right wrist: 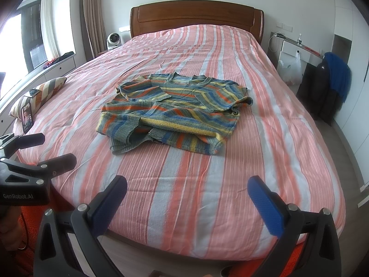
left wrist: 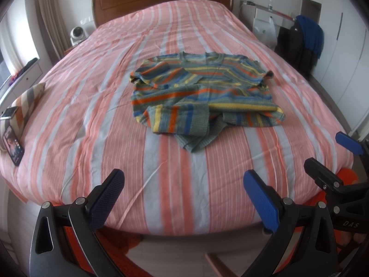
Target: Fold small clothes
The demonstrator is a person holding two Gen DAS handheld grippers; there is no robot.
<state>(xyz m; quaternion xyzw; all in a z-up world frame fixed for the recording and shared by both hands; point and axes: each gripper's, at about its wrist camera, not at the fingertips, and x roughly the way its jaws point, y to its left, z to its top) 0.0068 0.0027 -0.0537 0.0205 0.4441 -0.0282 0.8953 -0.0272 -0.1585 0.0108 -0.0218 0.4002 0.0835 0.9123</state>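
Left wrist view: striped knit sweater (left wrist: 203, 92) lies mid-bed on the pink-and-white striped bedspread (left wrist: 115, 143), collar toward the wooden headboard (left wrist: 161, 2), hem toward the foot; sleeves are crossed over the body, so it looks partly folded already. Left gripper (left wrist: 184, 198) hovers at the foot edge, well short of the sweater, jaws apart and empty; the sweater sits straight ahead, its long axis approx. across the gripper's line. Right gripper (left wrist: 327, 157) shows at the frame's right, also spread. Right wrist view: right gripper (right wrist: 186, 200) likewise wide apart w/ nothing held; sweater (right wrist: 175, 113) ahead, slightly left. Neither arm looks clearly nearer, though fisheye distortion makes this uncertain. Knit is thick, ribbed, floppy; pads are blue, textured.
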